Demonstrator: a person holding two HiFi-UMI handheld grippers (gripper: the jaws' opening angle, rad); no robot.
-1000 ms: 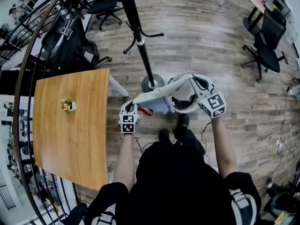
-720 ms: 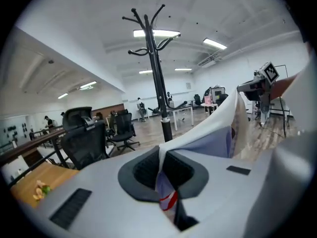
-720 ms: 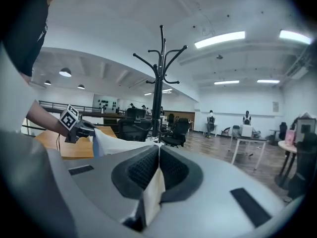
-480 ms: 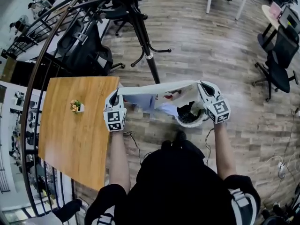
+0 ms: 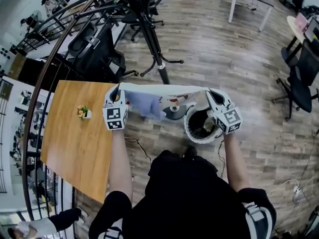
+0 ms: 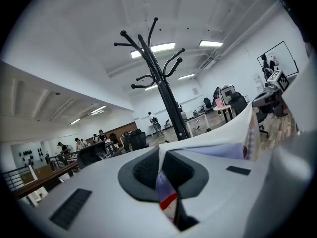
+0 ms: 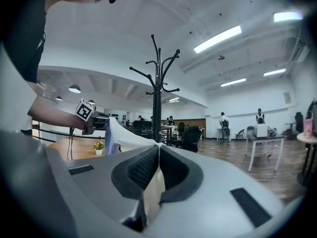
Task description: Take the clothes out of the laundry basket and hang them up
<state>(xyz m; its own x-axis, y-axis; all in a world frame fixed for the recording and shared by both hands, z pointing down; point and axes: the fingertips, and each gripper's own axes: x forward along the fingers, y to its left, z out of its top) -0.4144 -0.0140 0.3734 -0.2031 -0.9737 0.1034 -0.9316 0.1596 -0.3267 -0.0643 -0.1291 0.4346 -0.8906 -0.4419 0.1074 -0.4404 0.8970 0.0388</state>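
A white garment [image 5: 164,90] with a lilac and red print is stretched flat between my two grippers, above the floor. My left gripper [image 5: 118,95] is shut on its left end, the cloth pinched between the pads [image 6: 163,182]. At the other end my right gripper [image 5: 212,94] is shut on the cloth [image 7: 153,192]. The white round laundry basket [image 5: 189,132] stands on the floor below the right gripper, with dark clothes inside. Beyond the garment the black coat stand [image 5: 149,29] rises; it shows straight ahead in both gripper views [image 6: 161,83] [image 7: 157,83].
A wooden table [image 5: 77,143] with a small flower pot [image 5: 82,112] lies to my left. Black office chairs [image 5: 97,51] stand behind it, more chairs [image 5: 304,76] and a desk at the right. A curved railing [image 5: 35,98] runs along the left.
Both grippers have lifted the garment up out of the basket and pulled it out wide and taut. The left gripper moved left and up towards the table.
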